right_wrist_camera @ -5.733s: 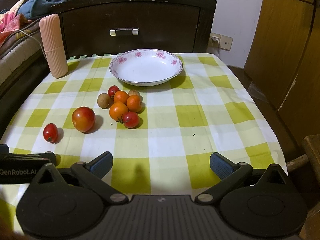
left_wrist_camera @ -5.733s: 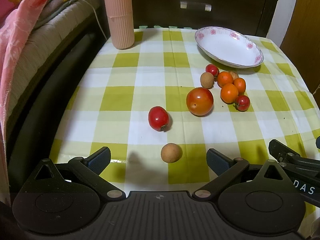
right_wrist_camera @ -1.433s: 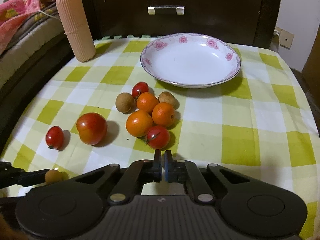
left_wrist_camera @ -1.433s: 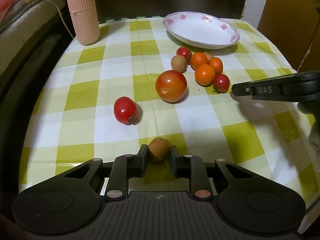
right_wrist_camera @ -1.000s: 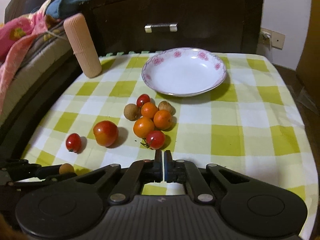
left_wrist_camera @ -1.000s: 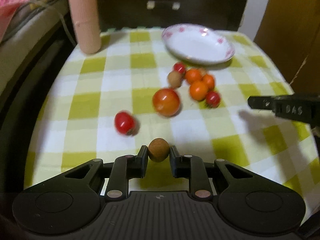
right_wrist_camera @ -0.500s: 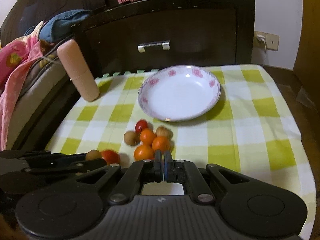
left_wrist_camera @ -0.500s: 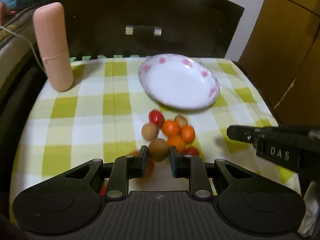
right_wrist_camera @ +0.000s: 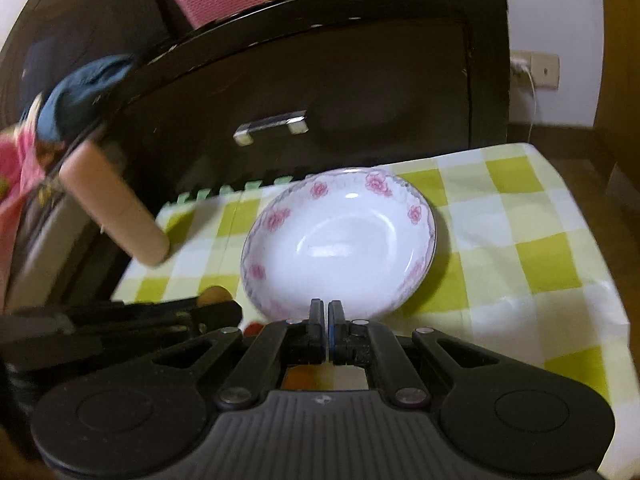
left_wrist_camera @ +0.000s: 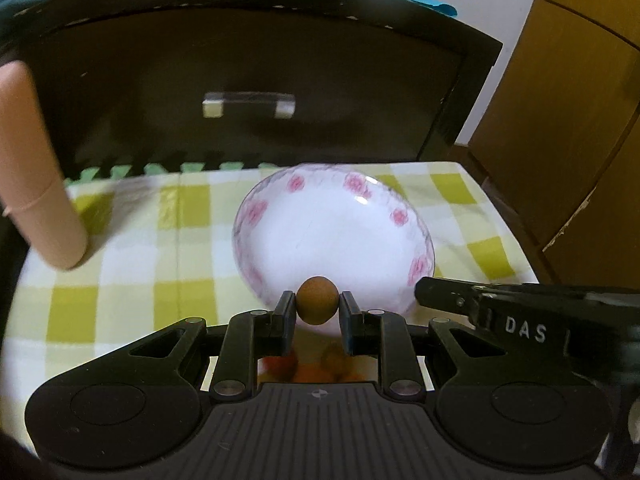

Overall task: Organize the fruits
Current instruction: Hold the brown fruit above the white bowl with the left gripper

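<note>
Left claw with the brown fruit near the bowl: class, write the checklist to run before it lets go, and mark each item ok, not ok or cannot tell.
1. Brown fruit gripped between both fingers of the left claw: ok.
2. Bowl empty, with room: ok.
3. Fruit fully over the bowl, past the near rim: cannot tell.
4. Right claw shut, holding nothing: ok.
5. Right claw outside the bowl: cannot tell.
6. Pink cylinder away from the bowl: ok.
</note>
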Motion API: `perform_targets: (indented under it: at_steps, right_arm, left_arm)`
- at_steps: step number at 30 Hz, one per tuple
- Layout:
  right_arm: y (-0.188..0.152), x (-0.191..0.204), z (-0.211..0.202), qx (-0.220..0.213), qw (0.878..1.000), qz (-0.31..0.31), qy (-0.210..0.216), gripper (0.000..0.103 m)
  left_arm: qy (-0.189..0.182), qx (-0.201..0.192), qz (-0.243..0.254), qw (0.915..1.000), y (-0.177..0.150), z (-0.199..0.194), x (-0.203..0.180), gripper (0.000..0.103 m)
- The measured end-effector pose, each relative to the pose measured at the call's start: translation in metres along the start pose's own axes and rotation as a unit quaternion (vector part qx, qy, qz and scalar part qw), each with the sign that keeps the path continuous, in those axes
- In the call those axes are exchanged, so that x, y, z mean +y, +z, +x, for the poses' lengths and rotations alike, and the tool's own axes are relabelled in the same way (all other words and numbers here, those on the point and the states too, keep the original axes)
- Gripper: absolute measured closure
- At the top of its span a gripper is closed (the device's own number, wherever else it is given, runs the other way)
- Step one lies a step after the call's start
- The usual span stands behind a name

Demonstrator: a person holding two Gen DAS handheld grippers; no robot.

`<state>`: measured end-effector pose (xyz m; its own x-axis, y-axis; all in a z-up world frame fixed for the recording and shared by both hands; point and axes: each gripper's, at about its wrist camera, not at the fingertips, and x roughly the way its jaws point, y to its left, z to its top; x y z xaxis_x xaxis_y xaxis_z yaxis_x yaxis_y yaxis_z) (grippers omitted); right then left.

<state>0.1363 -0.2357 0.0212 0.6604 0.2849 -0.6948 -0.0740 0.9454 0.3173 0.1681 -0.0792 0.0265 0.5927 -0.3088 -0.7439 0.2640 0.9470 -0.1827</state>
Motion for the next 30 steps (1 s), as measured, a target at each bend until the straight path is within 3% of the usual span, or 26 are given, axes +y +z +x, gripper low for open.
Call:
perform_targets:
  at_steps: [7,17,30]
  right_arm:
    - [0.018,-0.028,0.028,0.019,0.998,0.053,0.022,0.099]
    - [0.027,-0.025,0.048,0.03,0.998,0.043,0.029,0.098]
    - [0.03,-0.043,0.059,0.058,0.989,0.121,0.055,0.098]
  left_arm:
    - [0.003,0.013,0.004,0.9999,0.011,0.026,0.0,0.073]
    - [-0.005,0.028,-0.004,0.9996,0.018,0.041,0.005,0.073]
    - [-0.019,0.043,-0.018,0.9987,0.019,0.05,0.006,0.073]
